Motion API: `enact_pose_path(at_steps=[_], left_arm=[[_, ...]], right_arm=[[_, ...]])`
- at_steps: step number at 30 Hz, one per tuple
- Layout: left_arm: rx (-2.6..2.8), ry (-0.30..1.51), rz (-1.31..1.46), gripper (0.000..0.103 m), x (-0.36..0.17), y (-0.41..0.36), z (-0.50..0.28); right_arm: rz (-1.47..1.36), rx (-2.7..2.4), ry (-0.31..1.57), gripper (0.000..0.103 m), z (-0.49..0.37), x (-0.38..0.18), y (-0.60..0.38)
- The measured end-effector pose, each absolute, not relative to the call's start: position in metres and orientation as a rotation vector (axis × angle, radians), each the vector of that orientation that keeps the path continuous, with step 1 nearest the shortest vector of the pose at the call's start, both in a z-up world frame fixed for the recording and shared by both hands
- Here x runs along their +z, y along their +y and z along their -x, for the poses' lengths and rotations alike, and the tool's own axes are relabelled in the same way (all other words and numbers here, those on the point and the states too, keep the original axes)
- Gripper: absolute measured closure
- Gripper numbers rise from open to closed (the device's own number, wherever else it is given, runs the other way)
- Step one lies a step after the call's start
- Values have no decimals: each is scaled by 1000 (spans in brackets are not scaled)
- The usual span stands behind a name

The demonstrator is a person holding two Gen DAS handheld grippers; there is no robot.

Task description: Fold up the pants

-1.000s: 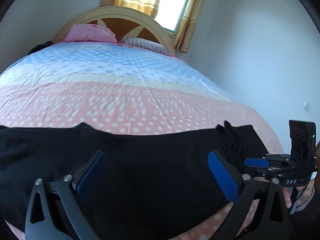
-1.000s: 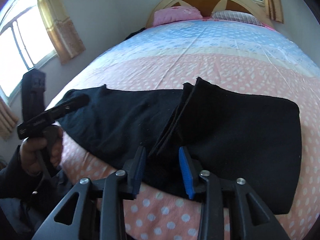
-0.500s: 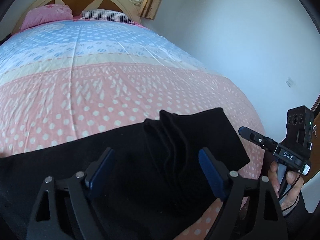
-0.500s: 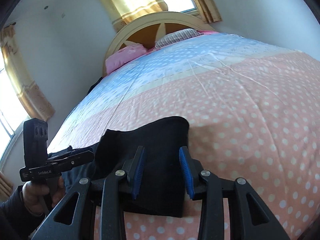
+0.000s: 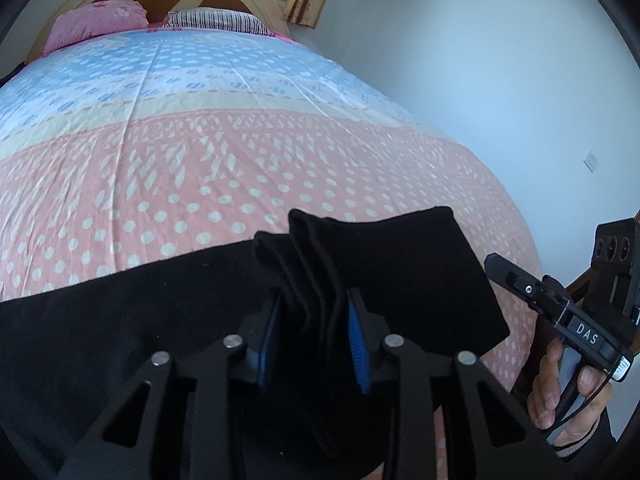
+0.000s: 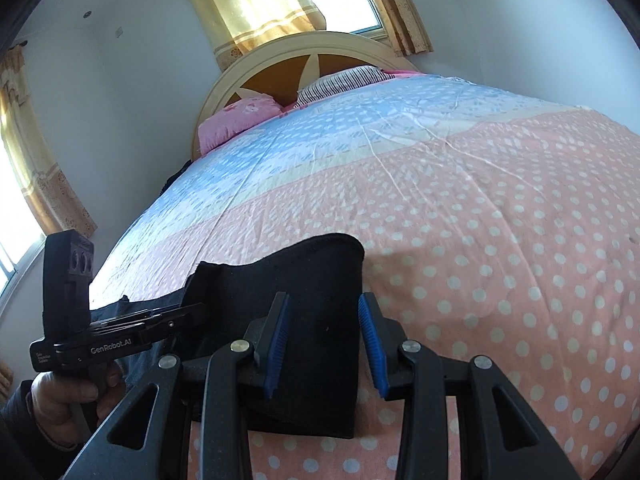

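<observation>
Black pants [image 5: 400, 272] lie across the near end of the bed, with their right part folded into stacked layers. In the left wrist view, my left gripper [image 5: 312, 308] is closing its jaws on the ridged edges of those layers, and both blue pads touch the cloth. From the right wrist view, the left gripper [image 6: 196, 312] reaches in from the left onto the fold. My right gripper [image 6: 322, 312] hovers partly open over the pants' [image 6: 320, 272] right end, which lies flat on the cover beneath it, not gripped. It also shows in the left wrist view as the right gripper [image 5: 500, 270].
The bed cover [image 5: 200, 160] is pink with white dots near me and blue farther off. A pink pillow [image 5: 96, 24] and a striped pillow [image 5: 216, 20] lean on the wooden headboard [image 6: 280, 64]. A white wall [image 5: 480, 80] runs along the bed's right side. A hand [image 5: 568, 396] holds the right gripper.
My left gripper slid right along the pants to the stacked folds and its jaws narrowed onto them. The right gripper swung from the pants' middle to their right end, then held still.
</observation>
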State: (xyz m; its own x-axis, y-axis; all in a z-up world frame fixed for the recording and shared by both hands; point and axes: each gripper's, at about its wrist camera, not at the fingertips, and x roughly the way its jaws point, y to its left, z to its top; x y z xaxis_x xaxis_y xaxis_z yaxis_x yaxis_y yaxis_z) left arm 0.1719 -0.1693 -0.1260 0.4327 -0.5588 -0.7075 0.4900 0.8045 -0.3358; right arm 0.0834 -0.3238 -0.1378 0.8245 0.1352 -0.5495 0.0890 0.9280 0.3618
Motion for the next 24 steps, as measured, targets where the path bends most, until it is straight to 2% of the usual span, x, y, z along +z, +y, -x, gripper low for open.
enact_pose_path(at_steps=[3, 5, 6, 17, 24], left_arm=[[-657, 914, 72, 70, -128, -172, -170], [-668, 907, 63, 89, -127, -172, -171], [-681, 912, 78, 90, -126, -170, -171], [-696, 868, 255, 91, -80, -113, -170], [-606, 867, 331, 91, -82, -59, -171]], right_arm=[[-382, 25, 603, 66, -84, -137, -323], [-379, 23, 600, 66, -84, -137, -322], [-380, 26, 598, 66, -84, -138, -322], [-377, 17, 564, 66, -80, -135, -323], [-349, 43, 568, 66, -80, -136, -314]])
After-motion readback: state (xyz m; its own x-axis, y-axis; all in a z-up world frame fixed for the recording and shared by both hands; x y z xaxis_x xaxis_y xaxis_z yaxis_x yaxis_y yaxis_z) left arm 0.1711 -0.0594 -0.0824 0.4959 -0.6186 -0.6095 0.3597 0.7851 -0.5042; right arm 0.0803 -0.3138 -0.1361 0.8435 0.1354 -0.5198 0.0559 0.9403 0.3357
